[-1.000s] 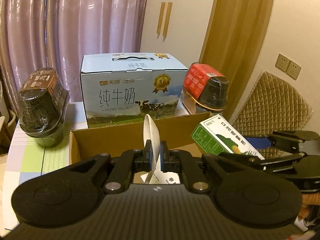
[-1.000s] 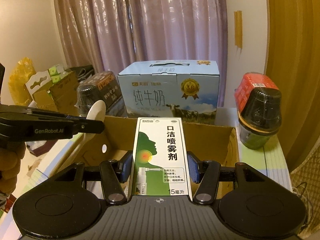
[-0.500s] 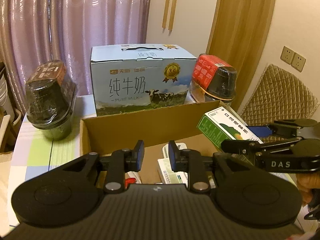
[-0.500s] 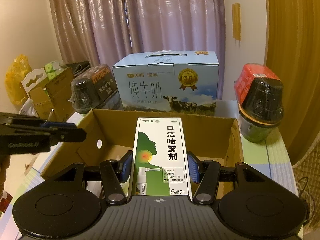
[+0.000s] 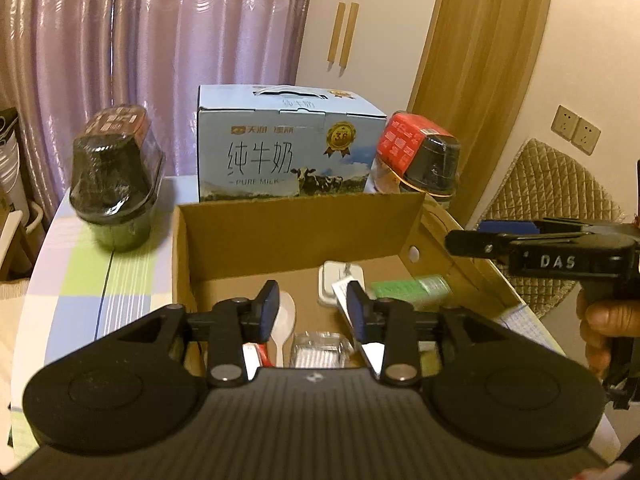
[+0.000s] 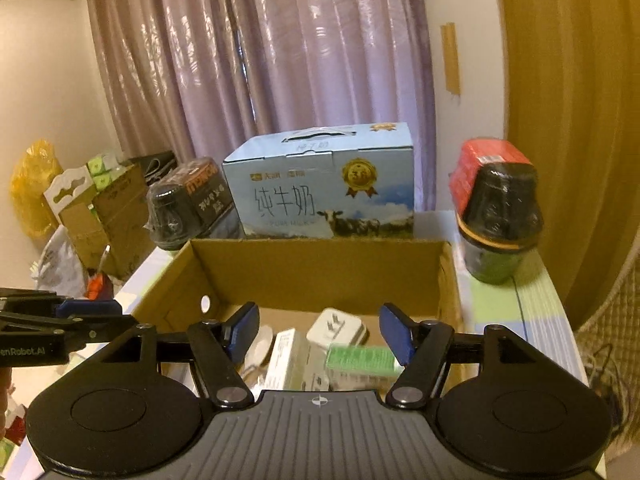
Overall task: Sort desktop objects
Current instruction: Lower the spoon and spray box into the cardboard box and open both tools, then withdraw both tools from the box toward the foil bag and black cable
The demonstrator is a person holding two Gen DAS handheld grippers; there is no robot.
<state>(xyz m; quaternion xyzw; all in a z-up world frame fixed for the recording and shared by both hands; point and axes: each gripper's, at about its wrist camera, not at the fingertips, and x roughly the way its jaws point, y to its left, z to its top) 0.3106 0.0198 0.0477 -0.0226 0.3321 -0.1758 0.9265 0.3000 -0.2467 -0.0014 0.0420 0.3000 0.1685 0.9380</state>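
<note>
step: drop-off phase of sorting; both tools above the open brown corrugated cardboard box (image 5: 304, 236), nothing carried
left gripper (image 5: 312, 308): jaws opening, blue pads apart, nothing between them; white plastic spoon (image 5: 282, 320) lies loose on box floor below
right gripper (image 6: 320, 334): jaws opening, spread wide, empty; green-and-white cardboard carton (image 6: 362, 362) lies flat in box just beneath, blurred, likely just released
right tool seen from left view: black finger bar at right edge, above box's right wall, a hand (image 5: 600, 326) on its grip
box contents: white square plastic plug adapter (image 6: 338, 330) near back, prongs up; second pale printed carton (image 6: 286, 362) left of green one; clear ribbed plastic case (image 5: 318, 350) near front; a red-marked item at front left, too hidden to name
materials: cartons light, flat-faced, easy to pinch across narrow sides; spoon thin, smooth, rounded bowl, prone to twist in pads; adapter hard, glossy, blocky
surroundings: pale blue milk carton case with handle (image 5: 286, 152) behind box; two dark film-wrapped tubs, brown-labelled one (image 5: 114, 184) left, red-labelled one (image 5: 420, 160) right; checked green-and-lilac tablecloth (image 5: 84, 288); purple curtain (image 6: 280, 60)
next (judgement): lift both tools clear of box walls, look for remaining loose desk items; none visible outside box in these views, so task looks near done
risk: right wall close under right tool, easy to snag on withdrawal
</note>
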